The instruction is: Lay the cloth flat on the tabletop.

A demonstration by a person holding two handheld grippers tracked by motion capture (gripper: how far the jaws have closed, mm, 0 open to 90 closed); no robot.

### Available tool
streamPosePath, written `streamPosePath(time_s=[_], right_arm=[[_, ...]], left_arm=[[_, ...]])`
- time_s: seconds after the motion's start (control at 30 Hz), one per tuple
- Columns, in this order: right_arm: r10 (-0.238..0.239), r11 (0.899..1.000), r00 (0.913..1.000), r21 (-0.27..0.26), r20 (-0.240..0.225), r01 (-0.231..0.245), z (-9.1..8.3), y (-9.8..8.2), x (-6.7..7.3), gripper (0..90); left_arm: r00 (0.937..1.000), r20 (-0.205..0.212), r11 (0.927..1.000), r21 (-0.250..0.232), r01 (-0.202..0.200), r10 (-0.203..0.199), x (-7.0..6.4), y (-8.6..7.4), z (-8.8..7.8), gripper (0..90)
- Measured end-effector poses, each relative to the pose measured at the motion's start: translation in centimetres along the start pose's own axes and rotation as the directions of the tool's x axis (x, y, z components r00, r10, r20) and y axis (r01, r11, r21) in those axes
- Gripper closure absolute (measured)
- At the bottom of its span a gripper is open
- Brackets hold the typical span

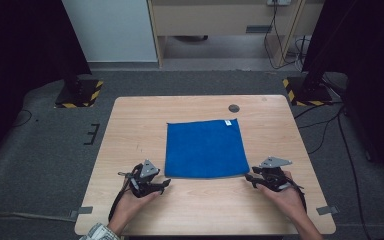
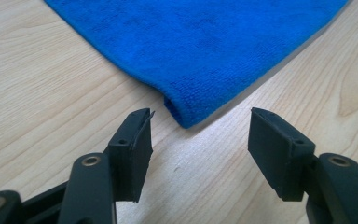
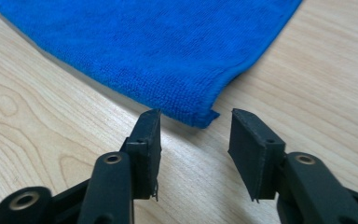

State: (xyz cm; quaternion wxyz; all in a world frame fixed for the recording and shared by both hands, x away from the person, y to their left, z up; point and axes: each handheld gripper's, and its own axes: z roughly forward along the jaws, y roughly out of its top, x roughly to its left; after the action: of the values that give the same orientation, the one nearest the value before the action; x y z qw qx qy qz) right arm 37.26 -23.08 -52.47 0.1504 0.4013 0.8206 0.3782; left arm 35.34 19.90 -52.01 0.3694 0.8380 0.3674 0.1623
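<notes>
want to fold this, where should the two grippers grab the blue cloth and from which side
Take the blue cloth by its two near corners, coming in low from the person's edge. It lies flat, so only corners offer an edge. The left gripper and right gripper already face one each, jaws open.

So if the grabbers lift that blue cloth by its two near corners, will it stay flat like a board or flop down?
Probably flop. The blue cloth looks like soft, fuzzy towel fabric lying limp and flat on the table, so the middle would likely sag. It looks thin, so it's probably light. The left gripper and right gripper stand open at its corners; fuzzy fabric probably won't slip much.
</notes>
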Motion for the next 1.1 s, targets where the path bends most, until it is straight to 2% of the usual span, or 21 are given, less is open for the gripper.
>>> streamPosePath(time_s=[0.3, 0.5, 0.87, 0.97, 1.1], right_arm=[[-0.013, 1.000, 0.9998, 0.006, -0.014, 0.013, 0.50, 0.20, 0.17, 59.2], [-0.028, 1.000, 0.9993, -0.002, -0.023, 0.028, 0.53, 0.45, 0.50, 68.0], [-0.045, 0.999, 0.9979, -0.016, -0.048, 0.044, 0.28, 0.69, 0.68, 84.9], [-0.050, 0.999, 0.9972, -0.016, -0.057, 0.049, 0.22, 0.77, 0.78, 87.3], [-0.058, 0.998, 0.9964, -0.021, -0.062, 0.056, 0.23, 0.86, 0.85, 89.4]], left_arm=[[1.0000, -0.001, 0.9998, 0.017, 0.003, -0.003, 0.07, 0.06, 0.56, 45.1], [1.0000, 0.003, 0.9998, 0.018, -0.006, 0.006, 0.01, 0.22, 0.77, 50.5], [0.9999, 0.014, 0.9998, 0.021, -0.007, 0.007, 0.18, 0.48, 0.75, 71.0], [0.9997, 0.016, 0.9993, 0.033, -0.016, 0.016, 0.18, 0.55, 0.88, 75.7], [0.9999, 0.016, 0.9996, 0.029, -0.006, 0.006, 0.41, 0.67, 0.94, 81.5]])
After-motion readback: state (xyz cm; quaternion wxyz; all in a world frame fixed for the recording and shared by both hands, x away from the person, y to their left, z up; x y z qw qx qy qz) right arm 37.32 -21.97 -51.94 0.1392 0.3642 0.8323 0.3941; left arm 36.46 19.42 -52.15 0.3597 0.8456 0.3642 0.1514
